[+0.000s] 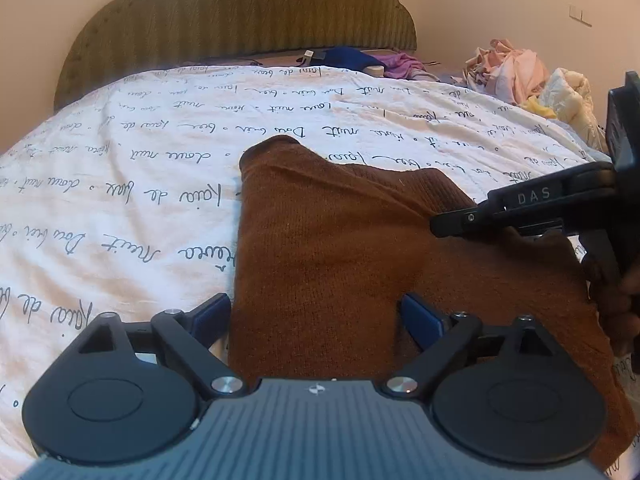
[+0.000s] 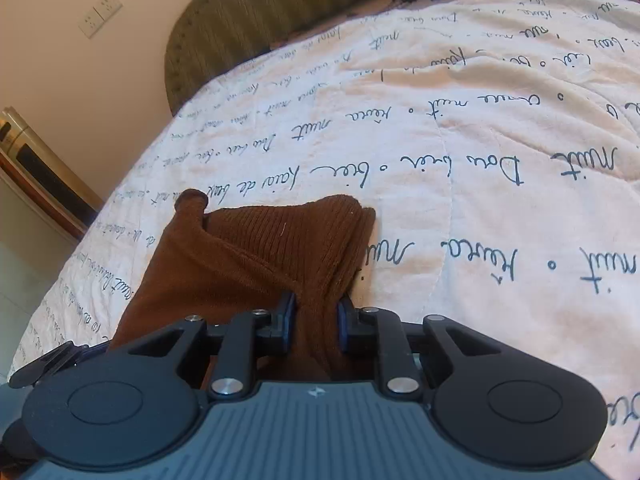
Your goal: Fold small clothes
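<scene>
A brown knit garment [image 1: 332, 248] lies on the white bedspread with script print [image 1: 120, 184]. My left gripper [image 1: 316, 316] is open, its blue pads wide apart, with a folded strip of the garment running between them. My right gripper [image 2: 316, 320] is shut on a bunched ridge of the brown garment [image 2: 256, 248], its pads pressing the fabric from both sides. The right gripper also shows in the left wrist view [image 1: 520, 208], at the garment's right edge.
An olive headboard [image 1: 240, 20] stands at the far end of the bed. Blue and purple clothes [image 1: 360, 60] lie near it. A pile of pink and cream clothes [image 1: 528, 80] sits at the far right. A wall socket [image 2: 100, 14] and a bedside unit [image 2: 36, 172] are at the left.
</scene>
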{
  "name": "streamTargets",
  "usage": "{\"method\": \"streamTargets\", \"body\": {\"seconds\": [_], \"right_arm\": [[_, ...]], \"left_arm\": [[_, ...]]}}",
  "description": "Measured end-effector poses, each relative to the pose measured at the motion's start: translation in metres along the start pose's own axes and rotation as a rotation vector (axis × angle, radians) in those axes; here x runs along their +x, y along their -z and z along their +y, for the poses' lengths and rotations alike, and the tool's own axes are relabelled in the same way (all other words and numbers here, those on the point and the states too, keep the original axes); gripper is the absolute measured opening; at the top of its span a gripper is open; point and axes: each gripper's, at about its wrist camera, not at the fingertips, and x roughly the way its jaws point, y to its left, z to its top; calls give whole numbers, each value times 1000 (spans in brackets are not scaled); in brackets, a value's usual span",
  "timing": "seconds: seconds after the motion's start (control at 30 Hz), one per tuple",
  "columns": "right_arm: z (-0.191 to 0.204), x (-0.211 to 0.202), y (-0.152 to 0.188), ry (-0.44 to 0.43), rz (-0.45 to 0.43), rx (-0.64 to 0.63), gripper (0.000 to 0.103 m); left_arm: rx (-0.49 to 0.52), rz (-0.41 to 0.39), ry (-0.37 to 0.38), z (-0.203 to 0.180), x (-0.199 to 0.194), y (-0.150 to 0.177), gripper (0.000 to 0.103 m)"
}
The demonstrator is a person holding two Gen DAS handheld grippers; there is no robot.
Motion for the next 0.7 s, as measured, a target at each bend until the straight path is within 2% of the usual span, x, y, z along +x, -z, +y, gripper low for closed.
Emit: {"method": "streamTargets", "body": {"seconds": [0.07, 0.17, 0.23, 0.3, 0.37, 0.5, 0.7], "right_arm": [[5, -2, 4, 10, -26, -17, 24], [6, -10, 4, 12, -44, 23, 39], [6, -25, 7, 44, -85, 72, 60], [6, -47, 15, 58, -160, 82, 64], [3, -67, 25, 35, -190, 104, 64], [-6, -101, 54, 5, -179, 163, 65], [5, -154, 122, 89, -187, 126, 76]], "left_arm": [[7, 0, -8, -2, -1, -1, 92], [16, -4, -17, -2, -4, 0, 92], [19, -6, -25, -5, -6, -1, 92], [22, -12, -32, -6, -8, -1, 92], [21, -11, -42, -7, -14, -1, 91], [18, -22, -44, -7, -41, 6, 90], [-9, -49, -13, 10, -105, 57, 91]]}}
